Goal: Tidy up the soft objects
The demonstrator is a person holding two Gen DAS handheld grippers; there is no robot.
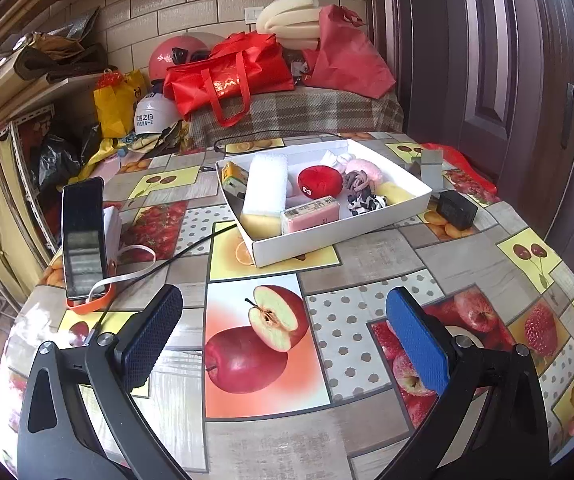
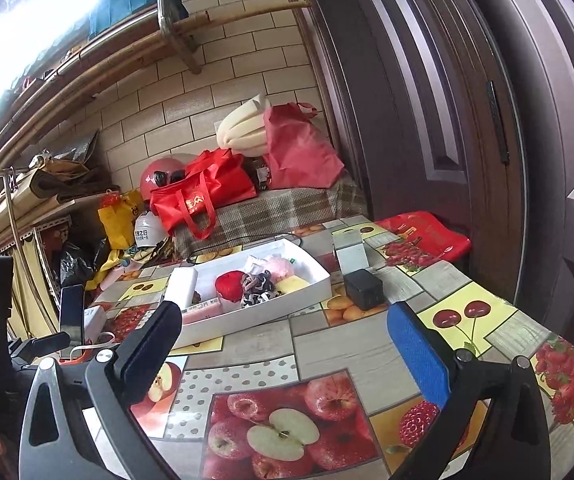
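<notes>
A: Item one, the two tools. We logged the left gripper with its fingers spread wide and nothing between them, hovering above the desk. The right gripper stood likewise, fingers apart and empty.

B: Item two, the soft goods?

A: All lay ahead of both pairs of fingers, well apart from them, inside the white tray. We listed a white sponge on a yellow base, leaning up the left wall; a red plush at centre; a pink packet nearest the fingers; a tangle of hair ties; a black-and-white scrunchie; a pink puff; a yellow piece at right.

B: Why gathered so?

A: We judged the tray served as the collecting bin, so nothing soft remained loose on the desk.

B: Non-task items?

A: A phone propped upright beyond the left finger; a black adapter just beside the tray's right corner.
</notes>
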